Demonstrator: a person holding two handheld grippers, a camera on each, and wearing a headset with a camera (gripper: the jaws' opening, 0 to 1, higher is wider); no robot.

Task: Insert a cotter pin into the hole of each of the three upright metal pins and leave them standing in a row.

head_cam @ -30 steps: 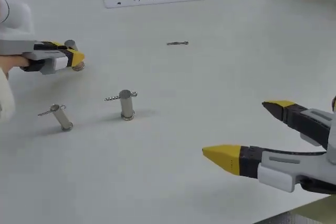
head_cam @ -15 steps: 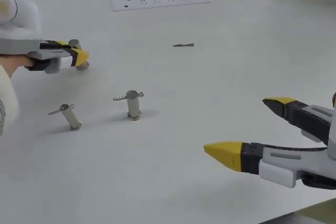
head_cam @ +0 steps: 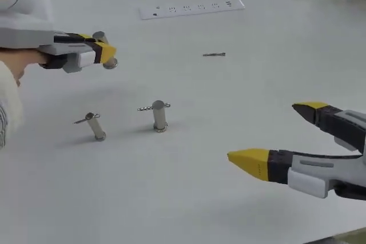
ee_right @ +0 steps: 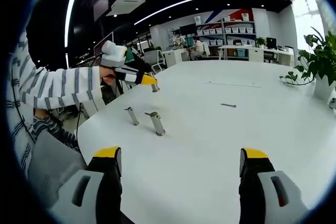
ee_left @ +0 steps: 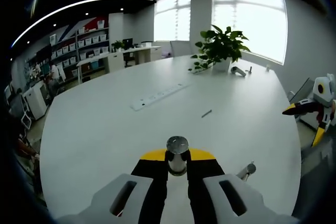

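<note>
- Left claw [head_cam: 107,55] is clenched on a bare pin [head_cam: 100,39], with its jaws closed on the shaft below the head.
- From the left gripper view, the bare pin [ee_left: 177,148] stands upright between the yellow tips of that claw [ee_left: 177,160].
- I cannot tell whether the pin's base touches the tabletop [head_cam: 189,198].
- Right claw [head_cam: 280,135] hangs released, with its jaws wide apart and grasping nothing, well apart from the left claw.
- Between the two claws, nearer the left one, stands an upright pin [head_cam: 159,116] with a cotter [head_cam: 147,108] through its head.
- Closer to the left claw and nearer the person is a leaning pin [head_cam: 96,127], also carrying one through its head.
- From the right gripper view, the upright pin [ee_right: 156,123] and leaning pin [ee_right: 131,115] lie ahead of the right claw [ee_right: 181,156], left of centre.
- The left claw [ee_right: 142,79] is beyond them.
- Loose cotter [head_cam: 214,55] lies flat on the tabletop, far ahead of the right claw and well to the right of the left claw.
- Power strip [head_cam: 191,8] lies beyond both claws.
</note>
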